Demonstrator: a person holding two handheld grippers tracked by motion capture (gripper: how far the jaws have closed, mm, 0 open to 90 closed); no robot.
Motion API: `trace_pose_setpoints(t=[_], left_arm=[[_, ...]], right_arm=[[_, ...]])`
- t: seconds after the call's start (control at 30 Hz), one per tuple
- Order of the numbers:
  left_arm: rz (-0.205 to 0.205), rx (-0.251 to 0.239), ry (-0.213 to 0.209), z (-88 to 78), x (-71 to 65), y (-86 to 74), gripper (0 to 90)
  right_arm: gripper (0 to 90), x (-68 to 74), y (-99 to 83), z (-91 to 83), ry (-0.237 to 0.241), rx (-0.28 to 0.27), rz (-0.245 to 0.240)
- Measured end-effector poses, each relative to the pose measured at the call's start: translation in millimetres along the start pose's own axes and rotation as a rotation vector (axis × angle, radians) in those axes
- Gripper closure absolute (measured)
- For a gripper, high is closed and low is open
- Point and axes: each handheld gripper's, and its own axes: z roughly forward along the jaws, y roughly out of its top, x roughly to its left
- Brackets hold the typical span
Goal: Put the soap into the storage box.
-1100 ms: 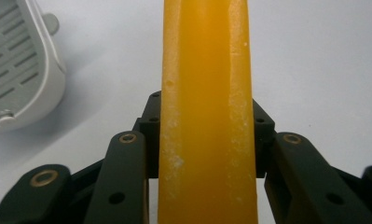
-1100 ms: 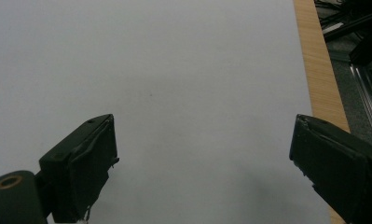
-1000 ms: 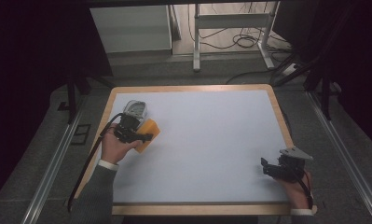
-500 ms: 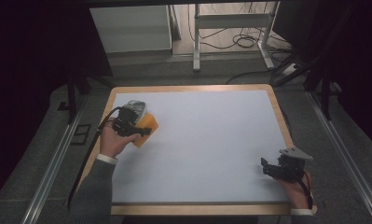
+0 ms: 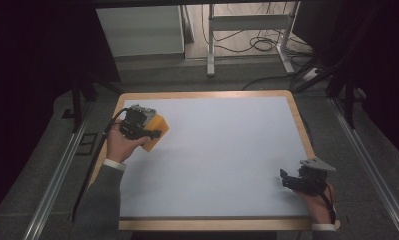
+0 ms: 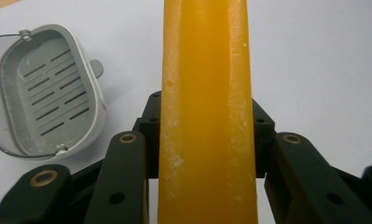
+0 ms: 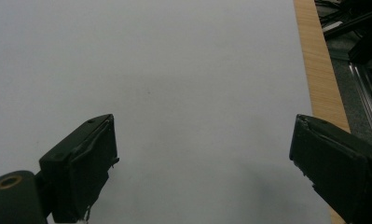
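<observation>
Left gripper (image 5: 154,134) clamped on yellow soap bar (image 6: 207,112), bar pinched between both jaws and seen edge-on in left gripper view. Bar held above desk (image 5: 222,165) near far left corner. Grey slotted soap dish (image 6: 44,93) lying just beside gripper, toward far left corner; in high view dish mostly covered by gripper and left hand (image 5: 121,145). Right gripper (image 5: 285,180) spread wide over bare surface near front right corner, nothing between jaws. Bar's lower end cut off by frame.

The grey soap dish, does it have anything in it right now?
Empty. The left gripper view shows the soap dish with its slotted floor bare; the orange bar is clamped in the left gripper beside it.
</observation>
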Motion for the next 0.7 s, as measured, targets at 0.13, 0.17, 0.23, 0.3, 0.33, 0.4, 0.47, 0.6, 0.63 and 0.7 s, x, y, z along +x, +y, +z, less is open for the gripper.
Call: trace_pose_setpoints(t=[0.13, 0.17, 0.23, 0.3, 0.33, 0.4, 0.47, 0.6, 0.63, 0.7], left_arm=[[-0.010, 0.010, 0.019, 2.1, 6.1, 1.9, 60.8], [-0.015, 0.007, 0.020, 2.1, 7.4, 2.1, 60.8], [-0.021, 0.008, 0.016, 2.3, 10.1, 2.9, 60.8], [-0.029, 0.005, 0.017, 2.6, 12.5, 3.4, 60.8], [-0.034, 0.005, 0.018, 2.9, 13.5, 3.8, 60.8], [-0.039, 0.006, 0.020, 3.4, 15.4, 4.1, 60.8], [-0.044, 0.005, 0.017, 4.4, 17.2, 4.2, 60.8], [-0.050, 0.003, 0.026, 5.0, 19.9, 5.4, 60.8], [-0.045, 0.006, 0.027, 4.8, 20.8, 6.3, 60.8], [-0.048, 0.004, 0.026, 3.6, 22.7, 8.3, 60.8]], right_arm=[[7.4, 0.5, 0.0, 0.1, 0.001, 0.001, -0.002], [7.4, 0.5, 0.1, 0.0, 0.001, 0.001, -0.002], [7.4, 0.1, 0.0, 0.1, 0.000, 0.000, -0.001], [7.4, -0.2, -0.2, 0.3, -0.002, 0.001, 0.002], [7.4, -0.4, -0.2, 0.2, 0.000, 0.003, 0.001], [7.4, -0.3, -0.3, 0.3, -0.002, 0.003, 0.000], [7.4, -0.3, -0.3, 0.2, -0.001, 0.002, 0.001], [7.4, -0.7, -0.4, 0.2, -0.003, 0.004, 0.003], [7.4, -0.8, -0.6, 0.4, -0.003, 0.005, 0.002], [7.4, -1.2, -0.8, 0.7, -0.002, 0.007, 0.003]])
